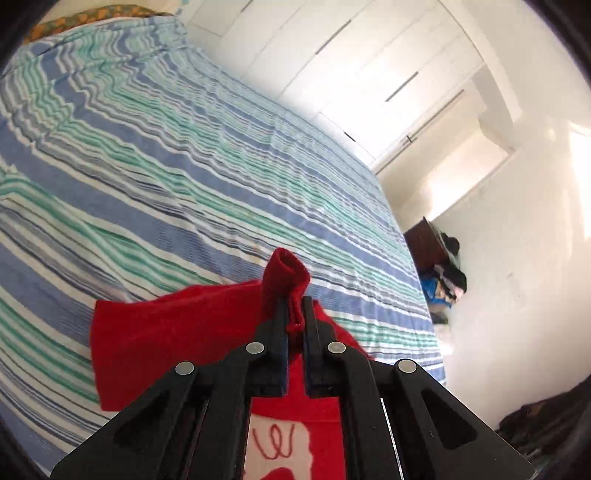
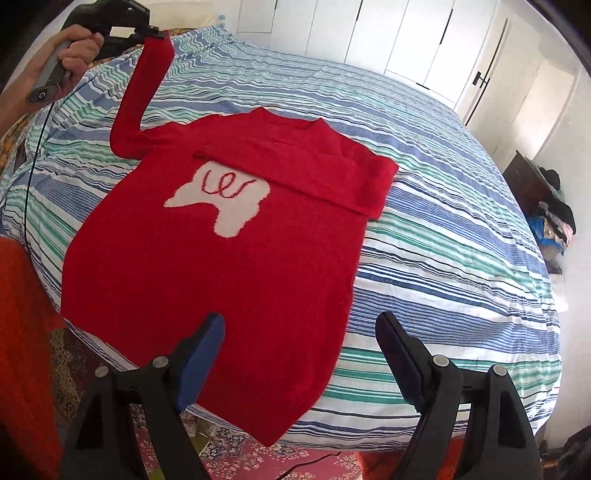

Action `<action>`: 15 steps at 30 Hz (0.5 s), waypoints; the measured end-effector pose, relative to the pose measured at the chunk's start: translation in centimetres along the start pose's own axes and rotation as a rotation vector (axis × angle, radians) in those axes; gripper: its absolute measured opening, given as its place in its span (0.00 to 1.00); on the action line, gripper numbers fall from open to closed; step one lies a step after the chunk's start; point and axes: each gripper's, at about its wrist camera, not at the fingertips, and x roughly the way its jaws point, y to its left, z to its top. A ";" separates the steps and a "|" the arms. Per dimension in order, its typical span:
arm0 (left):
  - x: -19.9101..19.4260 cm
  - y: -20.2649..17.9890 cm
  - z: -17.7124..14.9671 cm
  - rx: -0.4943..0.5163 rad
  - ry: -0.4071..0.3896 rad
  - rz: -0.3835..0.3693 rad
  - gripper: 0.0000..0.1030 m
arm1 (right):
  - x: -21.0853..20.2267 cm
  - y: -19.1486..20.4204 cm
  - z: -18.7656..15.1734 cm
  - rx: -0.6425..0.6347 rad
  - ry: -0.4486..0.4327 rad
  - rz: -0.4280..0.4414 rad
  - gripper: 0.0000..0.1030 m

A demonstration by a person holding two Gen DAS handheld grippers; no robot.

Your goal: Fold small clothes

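Up at the far left corner of the bed (image 2: 424, 236), which wears a sheet striped in blue, green and white, a bare hand (image 2: 75, 50) holds the black left gripper (image 2: 157, 34) by its grey handle. A round mark shows on the butt of that handle, too small to read. Its jaws are clamped on the cuff of a long sleeve (image 2: 138, 99), which rises from the mattress in a curved column; in the left wrist view the cuff end pokes out past the closed fingertips.

That sleeve belongs to a small red knitted sweater (image 2: 221, 280), lying flat on its back across the near left part of the bed, its hem hanging over the near edge. On the chest sits a white patch (image 2: 225, 201), irregular in outline, with a looping red scribble stitched across its top; it spells no readable word. The other sleeve lies folded across the chest, ending near the patch.

Lower right, the right gripper (image 2: 301, 328) hovers above the hem, jaws spread wide and holding nothing.
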 end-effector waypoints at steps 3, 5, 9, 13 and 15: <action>5.4 -6.2 -1.9 0.115 0.068 -0.004 0.03 | 0.1 -2.0 -1.6 0.057 0.001 -0.024 0.81; 8.3 -8.9 -4.9 0.146 0.129 -0.004 0.03 | 0.4 -2.9 -2.6 0.090 0.006 -0.019 0.81; 14.7 -11.4 -11.1 0.258 0.239 0.118 0.05 | 0.9 -4.1 -4.2 0.123 0.023 -0.015 0.81; 19.2 -10.9 -18.3 0.395 0.395 0.353 0.44 | 1.6 -5.0 -4.8 0.162 0.041 0.005 0.81; 17.5 -9.7 -20.6 0.393 0.401 0.314 0.51 | 1.6 -5.4 -4.8 0.175 0.034 0.010 0.81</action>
